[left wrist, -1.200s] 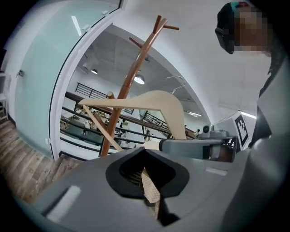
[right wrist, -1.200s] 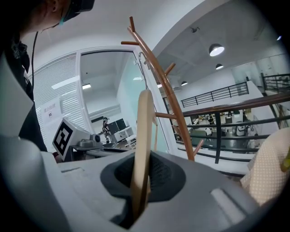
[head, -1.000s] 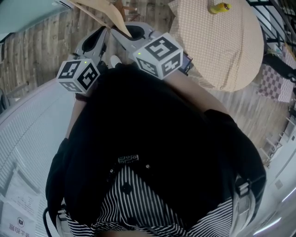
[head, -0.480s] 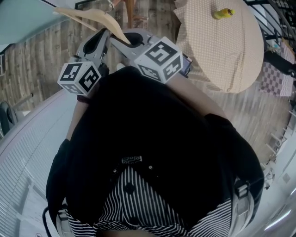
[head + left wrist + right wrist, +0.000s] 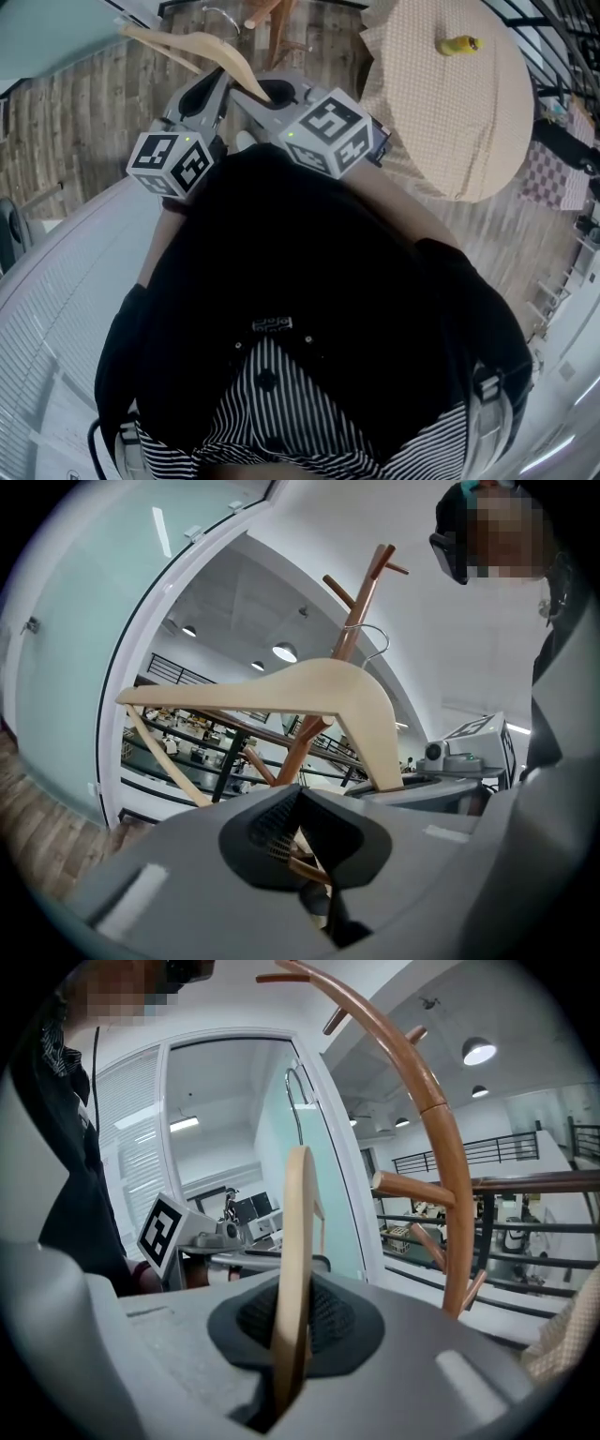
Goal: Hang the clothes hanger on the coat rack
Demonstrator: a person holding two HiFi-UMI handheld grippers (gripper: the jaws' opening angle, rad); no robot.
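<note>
A pale wooden clothes hanger [image 5: 192, 47] with a metal hook [image 5: 225, 17] is held up in front of me by both grippers. My left gripper [image 5: 214, 82] is shut on its thin lower bar [image 5: 312, 869]. My right gripper [image 5: 251, 89] is shut on the end of one arm, which stands edge-on [image 5: 295, 1269] in the right gripper view. The brown wooden coat rack [image 5: 354, 621] rises just behind the hanger, its pegs [image 5: 339, 588] above the hook [image 5: 375, 639]. Its curved pole [image 5: 441, 1147] passes to the right of the hanger in the right gripper view.
A round table with a checked cloth [image 5: 469, 122] stands to the right, with a small yellow thing [image 5: 457, 43] on it. A curved glass wall [image 5: 75, 667] runs along the left. Black railings [image 5: 525, 1185] cross behind the rack. The floor is wooden planks [image 5: 75, 103].
Both grippers have carried the hanger a little forward toward the coat rack. The rack's pole and the hanger's hook now show at the top of the head view.
</note>
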